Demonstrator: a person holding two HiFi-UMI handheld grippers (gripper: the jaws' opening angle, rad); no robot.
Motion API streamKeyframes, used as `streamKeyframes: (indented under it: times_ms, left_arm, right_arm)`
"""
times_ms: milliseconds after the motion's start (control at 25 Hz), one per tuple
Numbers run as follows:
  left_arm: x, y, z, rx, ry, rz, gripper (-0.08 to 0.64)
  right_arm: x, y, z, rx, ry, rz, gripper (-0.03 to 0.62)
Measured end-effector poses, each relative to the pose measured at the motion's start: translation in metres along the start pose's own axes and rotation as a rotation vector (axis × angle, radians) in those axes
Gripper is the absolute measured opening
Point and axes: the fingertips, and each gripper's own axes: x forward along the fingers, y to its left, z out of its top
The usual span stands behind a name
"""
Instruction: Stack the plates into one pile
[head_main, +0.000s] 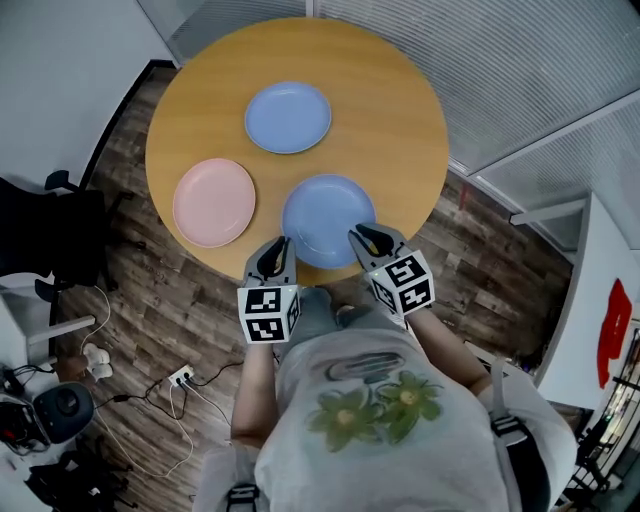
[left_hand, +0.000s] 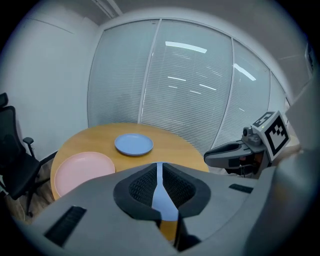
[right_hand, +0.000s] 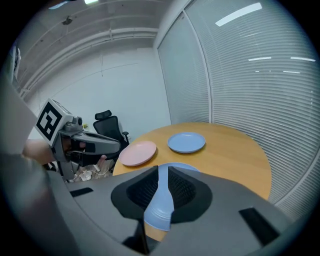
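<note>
Round wooden table (head_main: 400, 110), three plates out on it, none stacked yet. The near blue plate (head_main: 325, 215) sits right at the table's near edge. The pink plate (head_main: 214, 201) hugs the left edge, close beside it with a strip of bare wood between. The far blue plate (head_main: 288, 117) lies just past the middle toward the far edge, apart from both. Bare wood runs broad along the right edge and round the far edge, so there's the open room.

Both grippers hang at the near edge, flanking that near blue plate. The left gripper (head_main: 277, 248) has its tips over the table's rim, just beside the plate's near-left rim. The right gripper (head_main: 362, 240) has its tips over the plate's near-right rim; touching or not, I can't tell. Fingers on both are pinched narrow, only a thin slit left, nothing between them. In each gripper view a sliver of blue plate shows through that slit, lying beyond.

Around the table: a glass wall with blinds (head_main: 500, 60) stands close behind the far and right edges. A black office chair (head_main: 50, 225) sits off the left edge. On the plank floor (head_main: 180, 300) near the person's left side lie a power strip (head_main: 180, 377) and loose cables.
</note>
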Motion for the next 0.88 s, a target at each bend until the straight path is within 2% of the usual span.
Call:
streamKeyframes:
  times_ms: [160,320,440,640,880]
  left_arm:
    - [0.016,0.021,0.004,-0.025,0.032,-0.055,0.031]
    - [0.035,0.041,-0.002,-0.031,0.088,-0.111,0.105]
    - [0.052,0.052,-0.01,-0.007,0.13,-0.135,0.131]
    - [0.076,0.073,-0.019,0.0,0.198,-0.135,0.155]
    - [0.104,0.064,-0.023,-0.016,0.262,-0.129,0.163]
  right_arm:
    - [0.022,-0.009,0.007,0.017,0.027,-0.042,0.048]
    - [0.043,-0.02,0.004,0.046,0.072,-0.095,0.057]
    - [0.056,-0.031,-0.003,0.055,0.108,-0.118,0.075]
    - [0.076,-0.048,-0.007,0.073,0.161,-0.14,0.106]
    - [0.081,-0.083,-0.019,0.092,0.221,-0.128,0.112]
